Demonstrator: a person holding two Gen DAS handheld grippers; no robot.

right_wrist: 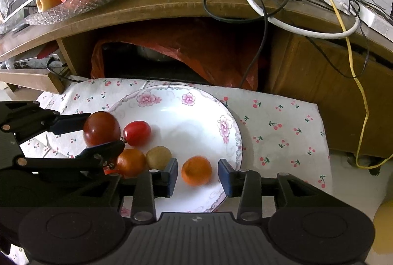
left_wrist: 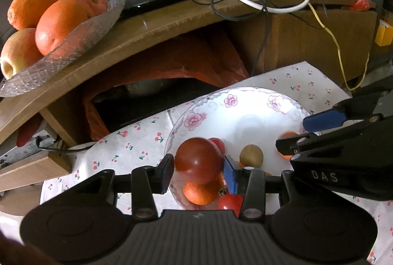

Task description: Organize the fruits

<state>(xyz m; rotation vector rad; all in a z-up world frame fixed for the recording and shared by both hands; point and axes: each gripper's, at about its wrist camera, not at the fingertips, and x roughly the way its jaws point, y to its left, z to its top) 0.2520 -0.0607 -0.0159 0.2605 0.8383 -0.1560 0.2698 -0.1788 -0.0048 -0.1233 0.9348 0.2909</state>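
The left tool (left_wrist: 198, 172) clamps the dark tomato (left_wrist: 198, 160) above the plate (right_wrist: 196, 105), while the right tool (right_wrist: 197, 179) gapes around the small orange (right_wrist: 196, 170), ready to pinch.

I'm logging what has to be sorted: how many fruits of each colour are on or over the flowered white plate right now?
Dark red round tomato, gripped by the left gripper: 1
Bright red small tomatoes: 2
Small orange citrus fruits: 2
Brown-green round fruit: 1
Total: 6
The right gripper straddles one orange, open.
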